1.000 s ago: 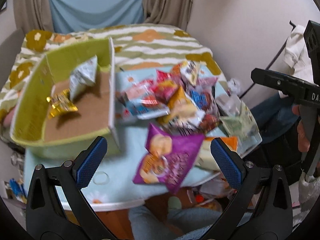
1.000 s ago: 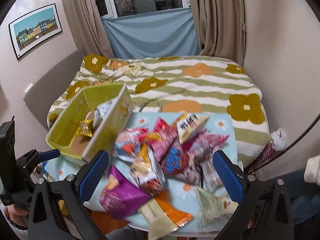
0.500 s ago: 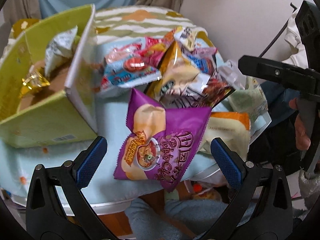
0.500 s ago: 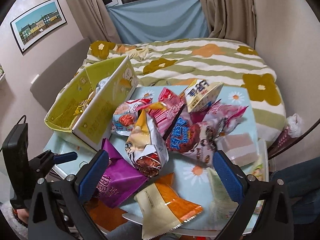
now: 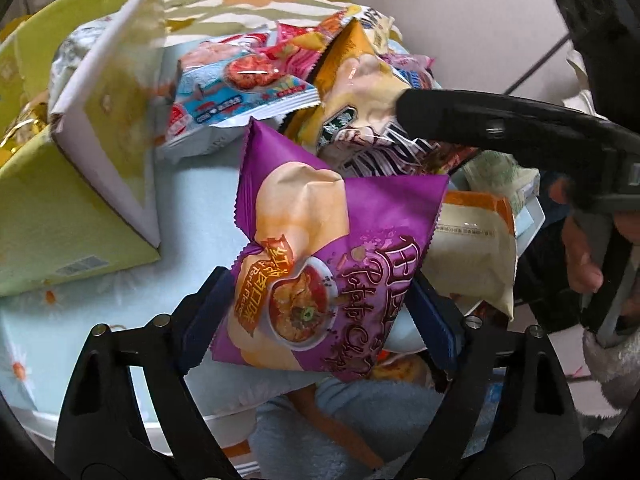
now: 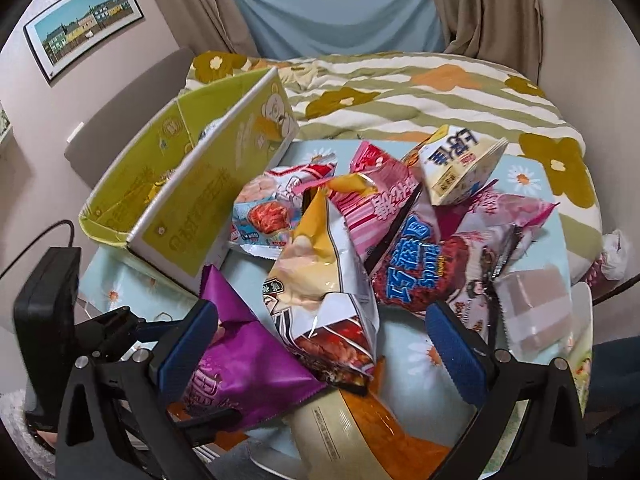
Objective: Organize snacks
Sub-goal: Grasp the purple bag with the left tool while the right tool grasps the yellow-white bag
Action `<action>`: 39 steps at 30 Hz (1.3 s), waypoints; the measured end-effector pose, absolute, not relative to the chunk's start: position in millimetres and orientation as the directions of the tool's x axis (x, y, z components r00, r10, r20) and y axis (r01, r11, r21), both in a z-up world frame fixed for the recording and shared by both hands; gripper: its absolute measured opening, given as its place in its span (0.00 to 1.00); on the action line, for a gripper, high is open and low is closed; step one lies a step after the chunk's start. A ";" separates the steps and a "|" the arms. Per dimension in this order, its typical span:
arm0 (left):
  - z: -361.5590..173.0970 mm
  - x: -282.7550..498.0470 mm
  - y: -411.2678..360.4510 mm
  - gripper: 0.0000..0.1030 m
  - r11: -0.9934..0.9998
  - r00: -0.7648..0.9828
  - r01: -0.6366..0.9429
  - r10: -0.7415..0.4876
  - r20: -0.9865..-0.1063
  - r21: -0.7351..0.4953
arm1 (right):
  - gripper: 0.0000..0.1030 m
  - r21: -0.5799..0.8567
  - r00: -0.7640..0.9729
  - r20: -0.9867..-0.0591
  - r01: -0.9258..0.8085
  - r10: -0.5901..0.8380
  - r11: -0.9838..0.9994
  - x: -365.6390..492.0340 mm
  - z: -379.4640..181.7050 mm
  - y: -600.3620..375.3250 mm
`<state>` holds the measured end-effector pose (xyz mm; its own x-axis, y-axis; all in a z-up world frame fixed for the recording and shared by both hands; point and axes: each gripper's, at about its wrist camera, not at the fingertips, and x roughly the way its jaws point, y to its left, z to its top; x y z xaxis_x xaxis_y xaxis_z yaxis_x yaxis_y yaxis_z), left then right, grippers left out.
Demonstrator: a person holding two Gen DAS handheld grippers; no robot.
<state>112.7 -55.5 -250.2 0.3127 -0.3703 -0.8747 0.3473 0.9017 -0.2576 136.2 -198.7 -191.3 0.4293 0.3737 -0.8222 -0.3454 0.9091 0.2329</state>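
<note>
**Purple bag sits between your left jaws**

A pale blue daisy-print tabletop (image 5: 92, 332) fills the foreground before a striped bed. At left stands the green cardboard box (image 5: 60, 216), open-topped. Your left gripper (image 5: 316, 312) has just been closing, and the shiny purple foil chip bag (image 5: 336, 248) lies between its blue pads, long axis running away from you; I cannot tell if they bite yet. Your right gripper (image 6: 332, 348) stands spread over the yellow-and-white crinkled bag (image 6: 320, 280), farther from the purple one.
</note>
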 end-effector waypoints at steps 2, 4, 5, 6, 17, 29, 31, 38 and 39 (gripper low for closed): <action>-250.8 113.0 -56.4 0.79 0.894 0.305 0.370 -0.374 -0.876 -0.252 | 1.00 0.227 0.422 -0.830 -0.344 0.366 0.911 138.8 -196.3 -196.3; -250.3 114.7 -57.4 0.77 0.891 0.298 0.376 -0.376 -0.877 -0.254 | 0.99 0.226 0.412 -0.836 -0.342 0.362 0.912 141.8 -201.1 -193.1; -249.3 115.3 -55.3 0.76 0.888 0.296 0.378 -0.382 -0.875 -0.260 | 0.96 0.224 0.408 -0.839 -0.343 0.359 0.912 143.0 -203.3 -191.6; -248.7 116.6 -54.1 0.74 0.887 0.292 0.378 -0.385 -0.876 -0.264 | 0.94 0.221 0.402 -0.843 -0.345 0.357 0.912 145.0 -206.2 -189.7; -241.4 125.1 -35.4 0.67 0.892 0.296 0.383 -0.365 -0.883 -0.240 | 0.84 0.210 0.372 -0.866 -0.337 0.335 0.918 157.1 -226.2 -177.0; -245.6 131.2 -52.4 0.74 0.879 0.284 0.431 -0.348 -0.893 -0.206 | 0.74 0.236 0.348 -0.865 -0.355 0.362 0.905 162.4 -232.2 -173.7; -257.9 140.4 -51.3 0.89 0.896 0.237 0.384 -0.330 -0.914 -0.224 | 0.71 0.241 0.345 -0.863 -0.359 0.368 0.902 163.9 -233.2 -171.4; -264.2 141.3 -47.9 0.76 0.873 0.251 0.377 -0.418 -0.873 -0.310 | 0.65 0.274 0.338 -0.855 -0.352 0.394 0.895 166.1 -235.5 -172.1; -262.6 140.2 -49.5 0.72 0.872 0.256 0.386 -0.416 -0.873 -0.302 | 0.64 0.280 0.336 -0.853 -0.350 0.398 0.894 166.4 -235.8 -173.2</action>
